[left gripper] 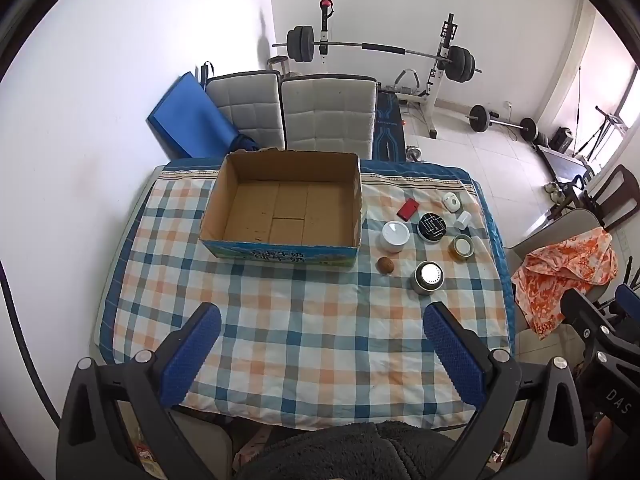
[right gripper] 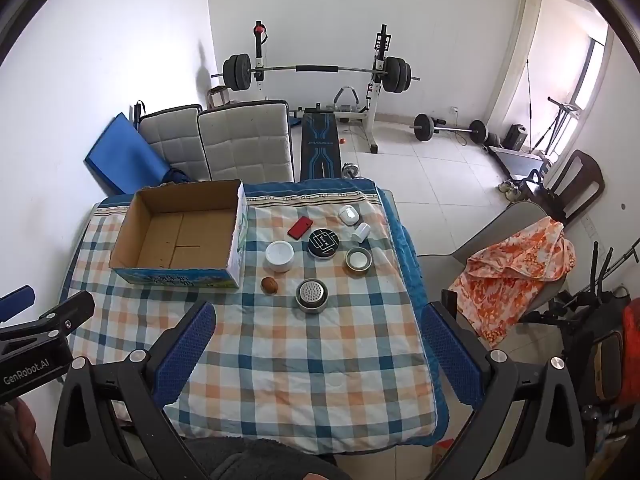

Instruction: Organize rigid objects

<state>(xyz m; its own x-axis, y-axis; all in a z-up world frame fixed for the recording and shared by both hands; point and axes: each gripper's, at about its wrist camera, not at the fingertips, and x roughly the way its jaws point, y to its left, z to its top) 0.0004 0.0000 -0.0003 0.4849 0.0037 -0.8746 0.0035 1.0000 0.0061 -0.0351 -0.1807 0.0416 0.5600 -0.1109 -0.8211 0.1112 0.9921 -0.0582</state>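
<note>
2 grippers, my left gripper (left gripper: 322, 330) and right gripper (right gripper: 318, 330), hang spread wide over the checked cloth (left gripper: 304, 344); an open cardboard box (left gripper: 280, 246) sits beside round tins (right gripper: 312, 295), possibly metal

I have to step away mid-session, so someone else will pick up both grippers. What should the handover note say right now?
Left hand-held gripper: open, empty, above the checked tablecloth.
Right hand-held gripper: open, empty, above the same cloth.
Open cardboard box: empty, on the table's left side.
To its right, all loose on the cloth: red flat case, white round jar, black round tin, brown walnut-like ball, metal perforated-lid can, small metal tin, white small bottle, white earbud-style case.
Done: nothing boxed.
Left: likely all eight items.
</note>
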